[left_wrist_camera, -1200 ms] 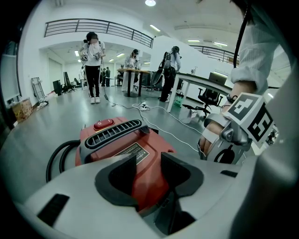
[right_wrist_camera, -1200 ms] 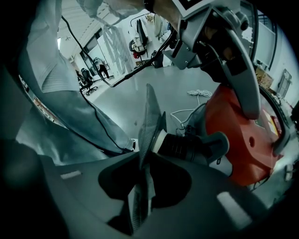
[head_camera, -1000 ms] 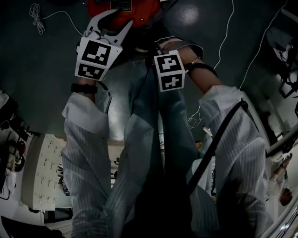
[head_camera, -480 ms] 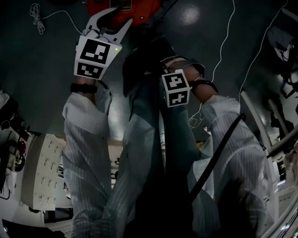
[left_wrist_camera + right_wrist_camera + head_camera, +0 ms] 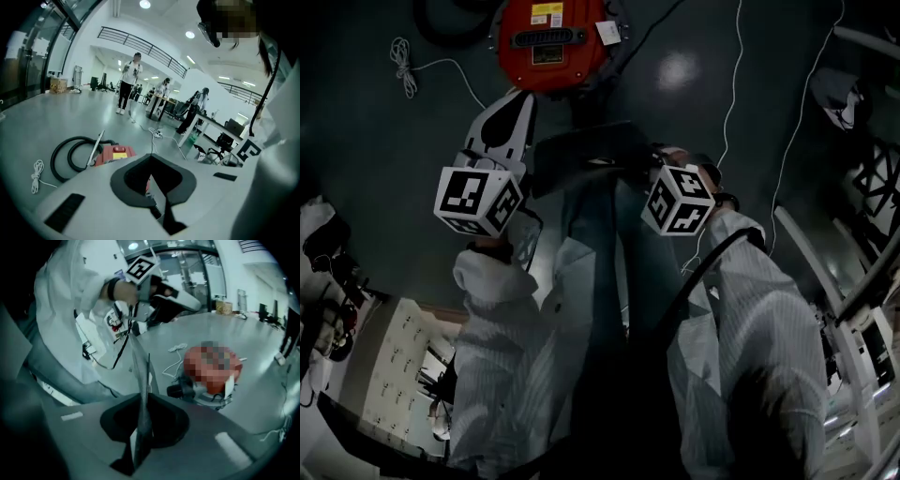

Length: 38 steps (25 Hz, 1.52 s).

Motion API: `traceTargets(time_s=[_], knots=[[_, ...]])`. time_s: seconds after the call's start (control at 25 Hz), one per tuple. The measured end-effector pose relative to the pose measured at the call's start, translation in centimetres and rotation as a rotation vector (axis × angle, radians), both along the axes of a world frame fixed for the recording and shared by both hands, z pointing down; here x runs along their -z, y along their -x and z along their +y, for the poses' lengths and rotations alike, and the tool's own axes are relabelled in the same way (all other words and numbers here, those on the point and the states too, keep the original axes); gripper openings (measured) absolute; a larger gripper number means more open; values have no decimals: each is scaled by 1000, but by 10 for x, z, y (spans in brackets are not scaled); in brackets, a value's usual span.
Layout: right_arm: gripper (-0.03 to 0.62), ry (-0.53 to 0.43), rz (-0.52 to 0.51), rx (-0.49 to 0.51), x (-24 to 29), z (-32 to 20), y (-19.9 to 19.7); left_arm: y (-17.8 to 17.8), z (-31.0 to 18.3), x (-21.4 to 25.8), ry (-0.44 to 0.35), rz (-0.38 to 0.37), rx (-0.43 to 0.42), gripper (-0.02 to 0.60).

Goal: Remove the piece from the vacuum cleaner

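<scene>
The red vacuum cleaner (image 5: 551, 42) lies on the dark floor at the top of the head view. In the left gripper view its body (image 5: 114, 153) sits beside its coiled black hose (image 5: 70, 157). My right gripper (image 5: 630, 167) is shut on a thin dark flat piece (image 5: 586, 155), held in the air below the cleaner and apart from it. The right gripper view shows that piece (image 5: 140, 376) edge-on between the jaws of the right gripper (image 5: 140, 420). My left gripper (image 5: 514, 103) points toward the cleaner without touching it. It is shut and empty (image 5: 151, 176).
A white cord bundle (image 5: 401, 61) lies on the floor left of the cleaner, and thin white cables (image 5: 733, 84) run along the right. The person's legs and white sleeves fill the lower head view. People stand far off by desks (image 5: 206, 122).
The left gripper's jaws have gone from open to shut and drawn back from the cleaner. The right gripper has moved right, still holding the dark piece. More of the cleaner shows now.
</scene>
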State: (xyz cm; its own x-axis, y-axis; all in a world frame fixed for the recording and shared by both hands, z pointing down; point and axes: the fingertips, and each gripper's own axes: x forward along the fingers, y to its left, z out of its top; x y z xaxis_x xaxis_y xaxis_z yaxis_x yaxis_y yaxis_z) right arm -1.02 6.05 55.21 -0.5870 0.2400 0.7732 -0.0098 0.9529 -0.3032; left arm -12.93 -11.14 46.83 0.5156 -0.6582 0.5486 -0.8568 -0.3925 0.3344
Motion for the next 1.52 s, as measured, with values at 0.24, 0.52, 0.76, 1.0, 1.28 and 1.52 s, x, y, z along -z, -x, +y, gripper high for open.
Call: traceTargets(time_s=[0.24, 0.52, 0.76, 1.0, 1.28, 1.52], knots=[[25, -13, -159, -273, 177, -55, -9, -18, -1, 178, -139, -69, -28, 3], [26, -147, -238, -477, 340, -118, -4, 5, -18, 371, -362, -96, 97, 3], [26, -333, -250, -689, 442, -113, -37, -10, 38, 447, -456, -82, 125, 3], [26, -360, -358, -924, 490, -109, -59, -30, 66, 466, -481, -53, 179, 3], [25, -390, -433, -909, 515, -97, -51, -46, 81, 484, -518, -52, 159, 3], [25, -387, -460, -867, 524, -89, -37, -38, 85, 491, -541, -88, 164, 3]])
